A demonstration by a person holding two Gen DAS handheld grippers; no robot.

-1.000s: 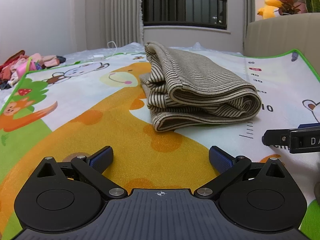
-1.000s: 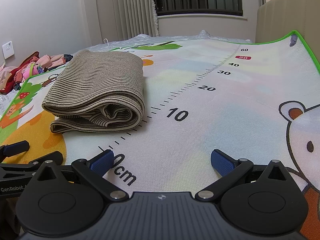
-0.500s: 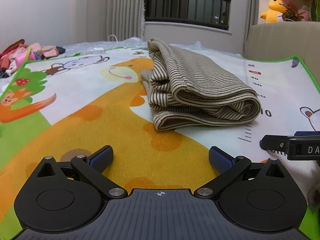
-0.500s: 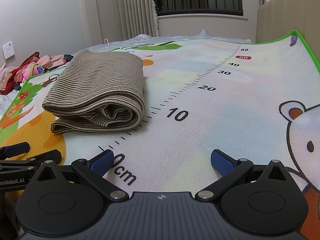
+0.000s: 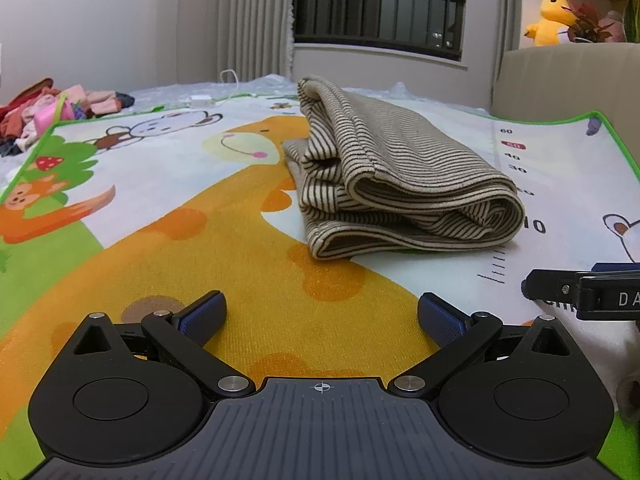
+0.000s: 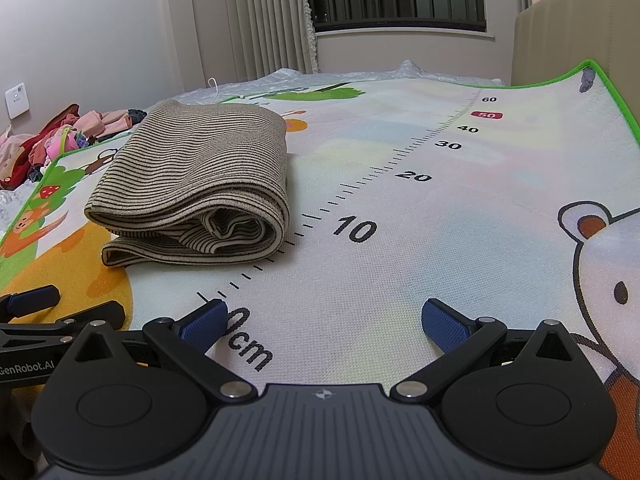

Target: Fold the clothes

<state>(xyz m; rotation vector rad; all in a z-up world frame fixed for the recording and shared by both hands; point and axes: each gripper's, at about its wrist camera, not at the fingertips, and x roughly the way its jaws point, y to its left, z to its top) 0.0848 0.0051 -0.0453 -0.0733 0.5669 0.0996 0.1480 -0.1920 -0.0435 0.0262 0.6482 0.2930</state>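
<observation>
Both hand-held grippers, left (image 5: 320,312) and right (image 6: 324,318), gape apart above the mat (image 6: 400,200); folded shirt (image 6: 200,184) beside ruler marks "10" to "60".

Cartoon play mat (image 5: 160,208) with ruler print fills centre frame. Yellow plush duck (image 5: 550,20) upper right. Barred window (image 5: 380,16) top centre; curtain (image 5: 252,20) left of it.

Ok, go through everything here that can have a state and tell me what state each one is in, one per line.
Striped garment: folded into a layered bundle, lying on the play mat.
Left claw: open, holding nothing.
Right claw: open, holding nothing.
Pile of clothes: unfolded, heaped off the mat's far left edge.
</observation>
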